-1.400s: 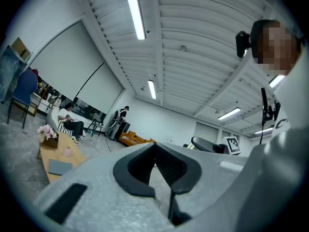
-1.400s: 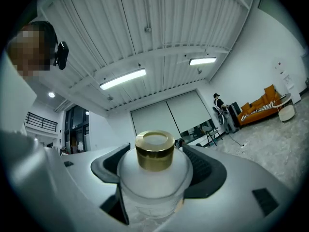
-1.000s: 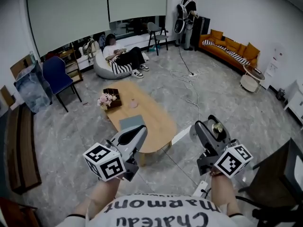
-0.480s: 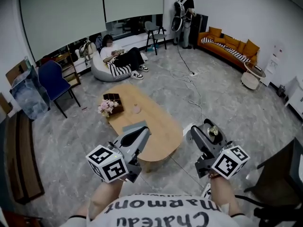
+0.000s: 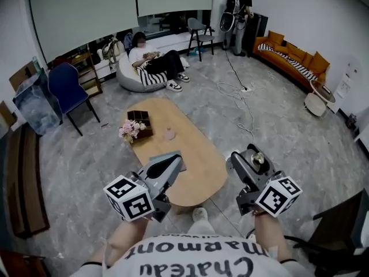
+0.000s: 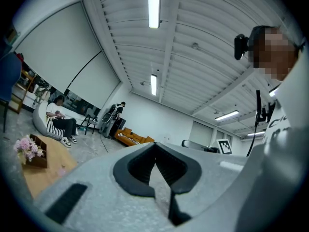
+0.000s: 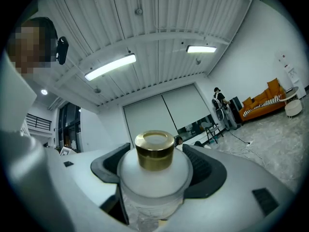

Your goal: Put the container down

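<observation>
A frosted white container (image 7: 153,174) with a gold cap (image 7: 154,150) sits between the dark pads of my right gripper (image 7: 157,166), which is shut on it. In the head view the container (image 5: 258,159) shows at the tip of the right gripper (image 5: 253,165), held in the air just right of the oval wooden table (image 5: 190,143). My left gripper (image 5: 168,167) hovers over the table's near end. Its jaws (image 6: 157,166) are closed together with nothing between them.
On the table stand a dark box with pink flowers (image 5: 135,126), a small pink item (image 5: 169,134) and a grey pad (image 5: 164,157). A blue chair (image 5: 69,94) is at left, an orange sofa (image 5: 297,59) at back right. A seated person (image 5: 155,62) and a standing person (image 5: 241,10) are beyond.
The view has drifted so the table lies nearer under both grippers. The right gripper still holds the container; the left stays shut.
</observation>
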The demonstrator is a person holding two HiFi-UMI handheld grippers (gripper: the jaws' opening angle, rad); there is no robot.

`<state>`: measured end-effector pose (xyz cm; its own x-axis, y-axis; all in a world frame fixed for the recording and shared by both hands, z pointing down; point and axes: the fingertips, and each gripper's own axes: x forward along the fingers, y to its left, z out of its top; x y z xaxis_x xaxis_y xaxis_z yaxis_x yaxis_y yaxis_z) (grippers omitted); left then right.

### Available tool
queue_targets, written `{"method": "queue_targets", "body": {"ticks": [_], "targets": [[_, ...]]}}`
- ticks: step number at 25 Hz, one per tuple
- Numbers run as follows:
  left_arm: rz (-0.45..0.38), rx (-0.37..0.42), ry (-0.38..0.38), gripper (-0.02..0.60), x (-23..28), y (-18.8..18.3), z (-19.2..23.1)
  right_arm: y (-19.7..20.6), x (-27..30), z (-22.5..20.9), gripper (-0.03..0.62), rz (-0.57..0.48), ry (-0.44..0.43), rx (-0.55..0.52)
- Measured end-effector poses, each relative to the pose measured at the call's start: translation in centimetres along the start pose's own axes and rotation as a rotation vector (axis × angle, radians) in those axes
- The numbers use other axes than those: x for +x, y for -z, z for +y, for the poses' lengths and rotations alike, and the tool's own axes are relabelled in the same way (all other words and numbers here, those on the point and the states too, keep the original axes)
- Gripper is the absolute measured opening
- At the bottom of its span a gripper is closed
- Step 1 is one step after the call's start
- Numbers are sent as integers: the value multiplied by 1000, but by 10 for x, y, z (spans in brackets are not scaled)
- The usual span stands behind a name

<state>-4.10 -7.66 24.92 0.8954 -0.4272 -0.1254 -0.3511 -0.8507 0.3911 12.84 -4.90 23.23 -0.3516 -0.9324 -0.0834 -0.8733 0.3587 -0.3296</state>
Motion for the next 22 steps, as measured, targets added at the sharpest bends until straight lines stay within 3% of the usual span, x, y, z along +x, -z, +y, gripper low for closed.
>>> {"method": "queue_targets", "body": {"ticks": [11, 22], "targets": [[-86, 42, -121, 14, 93, -41, 79, -44, 123, -78, 336, 31, -151, -52], [-83, -51, -266, 14, 150, -2, 157, -3, 206, -147, 336, 159, -259, -18]]}}
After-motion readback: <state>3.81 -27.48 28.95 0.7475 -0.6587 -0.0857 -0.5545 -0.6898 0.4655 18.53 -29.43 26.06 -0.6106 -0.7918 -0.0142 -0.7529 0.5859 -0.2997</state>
